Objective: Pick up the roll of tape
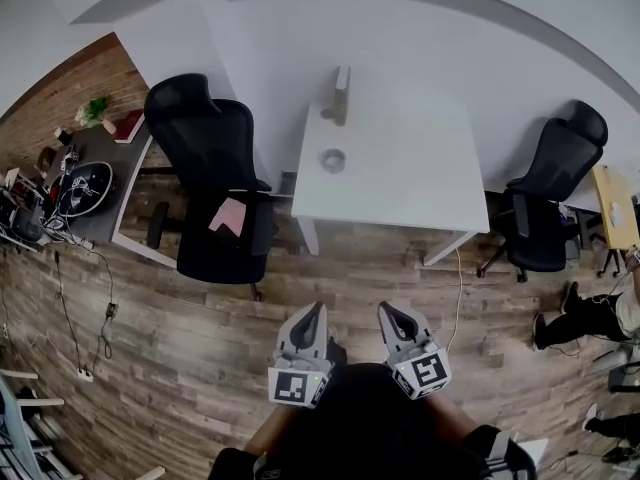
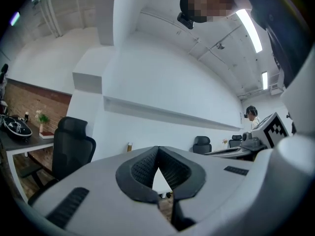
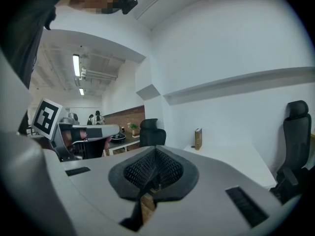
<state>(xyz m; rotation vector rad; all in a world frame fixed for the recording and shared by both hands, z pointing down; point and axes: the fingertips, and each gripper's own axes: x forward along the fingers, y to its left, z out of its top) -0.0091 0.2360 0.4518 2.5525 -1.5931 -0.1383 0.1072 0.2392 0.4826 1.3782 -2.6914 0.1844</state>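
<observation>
The roll of tape (image 1: 333,160) is a small grey ring lying flat on the white table (image 1: 400,168), far ahead of both grippers. An upright book (image 1: 341,96) stands behind it near the wall. My left gripper (image 1: 318,309) and right gripper (image 1: 387,308) hang side by side over the wood floor, well short of the table. In the left gripper view the left gripper (image 2: 157,149) has its jaws shut tip to tip with nothing between them. The right gripper (image 3: 156,149) looks the same in its own view. The tape shows in neither gripper view.
A black office chair (image 1: 215,183) with a pink item on its seat stands left of the table; another black chair (image 1: 555,193) stands at its right. A cluttered desk (image 1: 95,183) lies far left. A person (image 1: 600,313) sits at the right edge.
</observation>
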